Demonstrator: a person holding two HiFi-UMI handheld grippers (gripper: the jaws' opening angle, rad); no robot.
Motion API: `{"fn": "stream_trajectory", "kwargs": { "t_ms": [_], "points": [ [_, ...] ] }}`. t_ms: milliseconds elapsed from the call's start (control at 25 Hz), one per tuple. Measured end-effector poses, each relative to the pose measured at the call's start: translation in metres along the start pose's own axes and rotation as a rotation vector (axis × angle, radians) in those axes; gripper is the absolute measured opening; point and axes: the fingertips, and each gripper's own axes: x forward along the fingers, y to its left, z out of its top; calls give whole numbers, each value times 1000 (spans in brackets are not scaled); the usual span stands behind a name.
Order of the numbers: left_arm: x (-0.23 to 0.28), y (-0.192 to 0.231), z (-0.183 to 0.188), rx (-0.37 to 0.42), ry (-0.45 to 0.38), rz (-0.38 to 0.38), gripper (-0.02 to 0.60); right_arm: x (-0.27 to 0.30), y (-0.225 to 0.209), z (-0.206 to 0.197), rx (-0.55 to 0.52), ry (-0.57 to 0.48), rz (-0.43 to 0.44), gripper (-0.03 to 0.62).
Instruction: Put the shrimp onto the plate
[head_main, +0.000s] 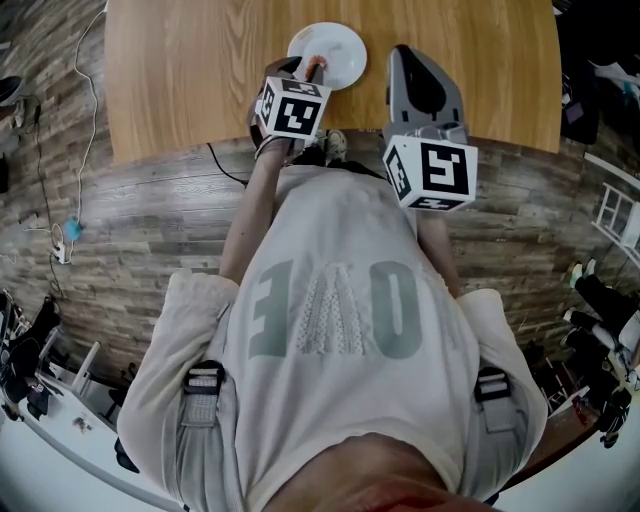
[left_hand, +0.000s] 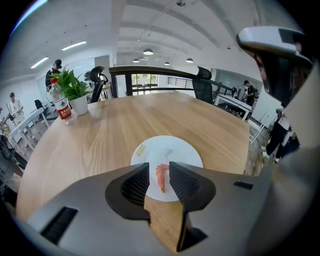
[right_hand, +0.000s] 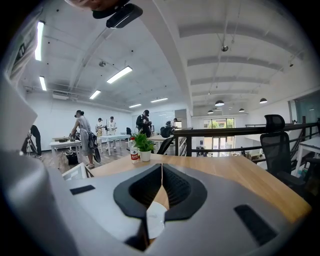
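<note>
Fingers (left_hand: 136, 184) of the left gripper (left_hand: 159, 175) stand apart around the shrimp (left_hand: 161, 177) lying on the plate (left_hand: 175, 147), while those of the right gripper (right_hand: 161, 172) are together; placing looks done, so next comes lifting straight clear.

we read big grey letters O, V, E, upside down from above, on the person's shirt (head_main: 330, 310), small yellow print on the plate (left_hand: 180, 150) too tiny for us, red label on the bottle (left_hand: 62, 107) illegible to us

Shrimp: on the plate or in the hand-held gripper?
On the plate. The shrimp lies flat on it; the jaws of the left hand-held gripper stand apart, not touching the shrimp.
</note>
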Motion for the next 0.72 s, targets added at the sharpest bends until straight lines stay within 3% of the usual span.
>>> {"fn": "stream_trajectory", "kwargs": {
  "t_ms": [400, 560, 720],
  "points": [
    [-33, 17, 60, -14, -166, 44, 123, 6, 3, 15, -20, -39, 15, 20],
    [-57, 24, 91, -32, -291, 64, 121, 10, 5, 28, -33, -75, 20, 20],
    [-90, 32, 126, 5, -423, 135, 121, 13, 7, 42, -45, -108, 28, 20]
  ]
}}
